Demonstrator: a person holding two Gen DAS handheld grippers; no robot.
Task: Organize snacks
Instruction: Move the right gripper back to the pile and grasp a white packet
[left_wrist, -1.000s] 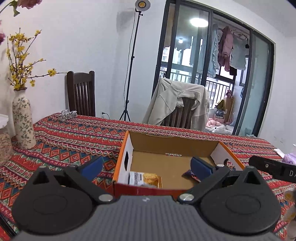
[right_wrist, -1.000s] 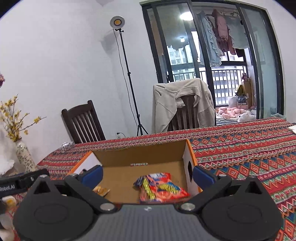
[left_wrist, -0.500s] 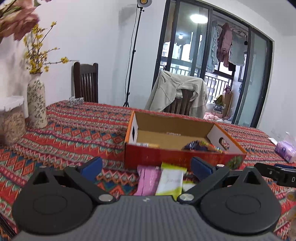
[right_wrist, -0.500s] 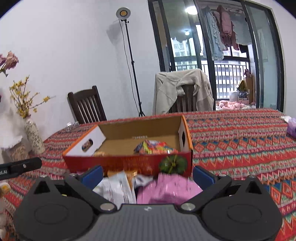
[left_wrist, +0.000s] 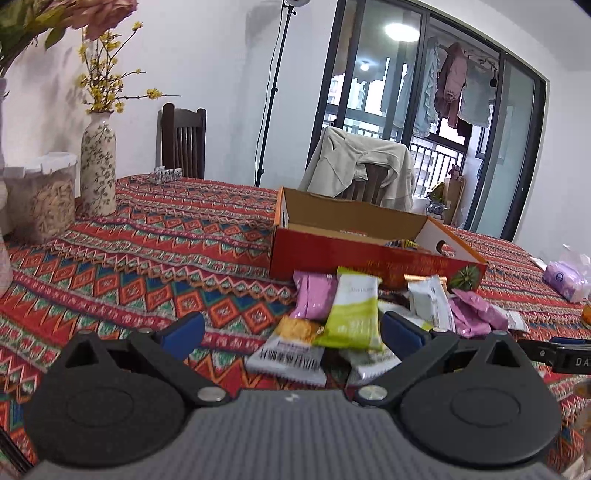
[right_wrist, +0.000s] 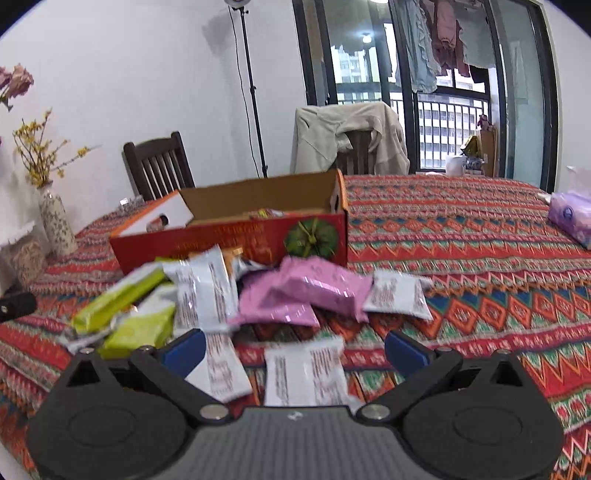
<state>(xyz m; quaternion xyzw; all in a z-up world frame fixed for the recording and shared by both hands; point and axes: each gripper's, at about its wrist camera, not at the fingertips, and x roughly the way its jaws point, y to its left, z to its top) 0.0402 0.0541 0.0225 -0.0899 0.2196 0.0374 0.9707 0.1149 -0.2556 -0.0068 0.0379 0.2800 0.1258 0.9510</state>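
Retreating from box (left_wrist: 373, 254); snack pile (right_wrist: 258, 295) now visible.

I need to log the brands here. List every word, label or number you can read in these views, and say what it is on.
"DA": white letters, cut off by the frame edge, on the black bar of the other hand-held gripper.
Red cardboard box: gold print on its front, too blurred to read.
White snack packets: red print, blurred.
Barcode on white packet: digits too small.
Green and white packet: faint wording, unreadable.
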